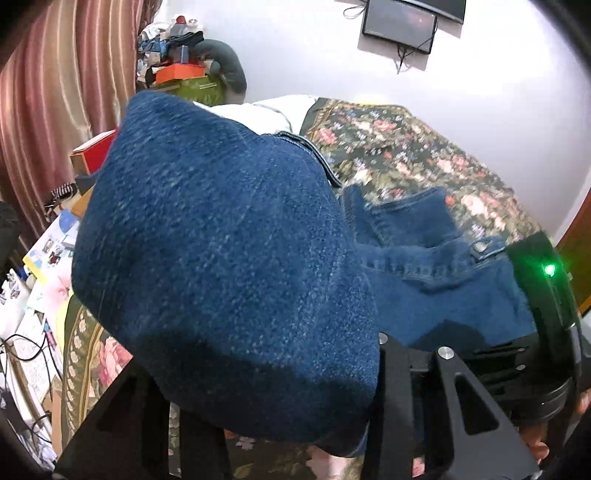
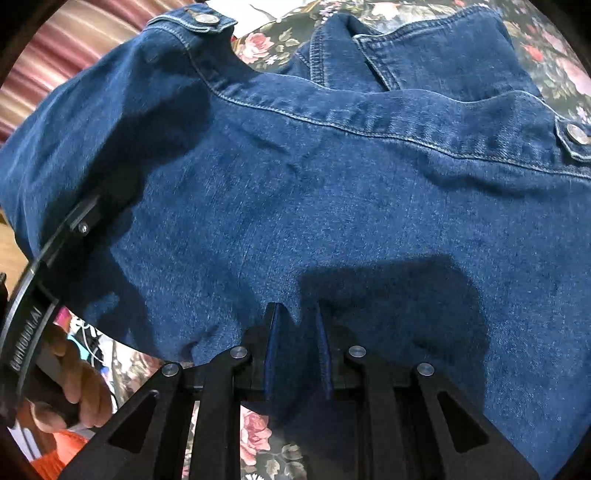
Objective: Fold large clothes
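Observation:
A dark blue denim jacket (image 2: 332, 192) lies on a flowered bedspread (image 1: 406, 147). In the right wrist view its back panel fills the frame, with the collar (image 2: 424, 48) and shoulder tabs with metal buttons (image 2: 576, 134) at the far side. My right gripper (image 2: 297, 321) is shut on a fold of the jacket's near edge. In the left wrist view a bulk of denim (image 1: 221, 258) is lifted right in front of the camera and hides my left fingertips; the left gripper (image 1: 266, 424) appears shut on that cloth. The other gripper's black body (image 1: 546, 295) with a green light shows at the right.
A cluttered shelf with boxes and a grey cushion (image 1: 221, 66) stands past the bed's far left corner. Papers and cables (image 1: 33, 295) lie left of the bed. A striped curtain (image 1: 55, 92) hangs at left. A dark screen (image 1: 399, 26) hangs on the white wall.

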The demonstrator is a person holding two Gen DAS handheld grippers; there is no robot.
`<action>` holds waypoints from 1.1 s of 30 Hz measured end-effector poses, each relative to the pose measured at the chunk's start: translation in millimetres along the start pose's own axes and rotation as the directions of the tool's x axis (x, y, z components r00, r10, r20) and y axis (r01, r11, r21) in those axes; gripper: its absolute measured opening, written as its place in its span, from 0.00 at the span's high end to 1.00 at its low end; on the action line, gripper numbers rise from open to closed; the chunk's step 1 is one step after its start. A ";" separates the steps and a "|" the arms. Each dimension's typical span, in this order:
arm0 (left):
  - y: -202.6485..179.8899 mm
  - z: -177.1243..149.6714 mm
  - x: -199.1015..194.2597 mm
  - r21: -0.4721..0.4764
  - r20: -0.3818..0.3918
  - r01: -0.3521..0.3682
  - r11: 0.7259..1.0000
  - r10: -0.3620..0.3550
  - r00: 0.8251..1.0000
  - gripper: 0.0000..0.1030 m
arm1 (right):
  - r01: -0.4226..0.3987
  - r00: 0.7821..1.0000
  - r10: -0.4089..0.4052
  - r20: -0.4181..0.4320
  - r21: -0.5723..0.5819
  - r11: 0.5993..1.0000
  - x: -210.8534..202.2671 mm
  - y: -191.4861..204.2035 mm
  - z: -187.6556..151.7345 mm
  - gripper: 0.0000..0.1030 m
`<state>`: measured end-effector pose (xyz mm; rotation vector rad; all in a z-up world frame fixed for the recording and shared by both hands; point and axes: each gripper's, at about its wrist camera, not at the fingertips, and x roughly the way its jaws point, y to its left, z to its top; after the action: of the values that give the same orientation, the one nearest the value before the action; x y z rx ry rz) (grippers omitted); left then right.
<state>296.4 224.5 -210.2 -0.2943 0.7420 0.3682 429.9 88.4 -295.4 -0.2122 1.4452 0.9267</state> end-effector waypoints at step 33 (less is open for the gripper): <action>-200.0 -53.2 -83.7 0.507 -0.162 0.335 0.794 -0.294 0.942 0.32 | 0.122 0.876 -0.257 0.408 0.328 0.937 -274.8 -102.4 -198.0 0.85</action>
<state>292.7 6.3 -162.8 0.0969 0.8222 -0.1764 386.7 -217.5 -123.0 0.0786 1.0892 0.5395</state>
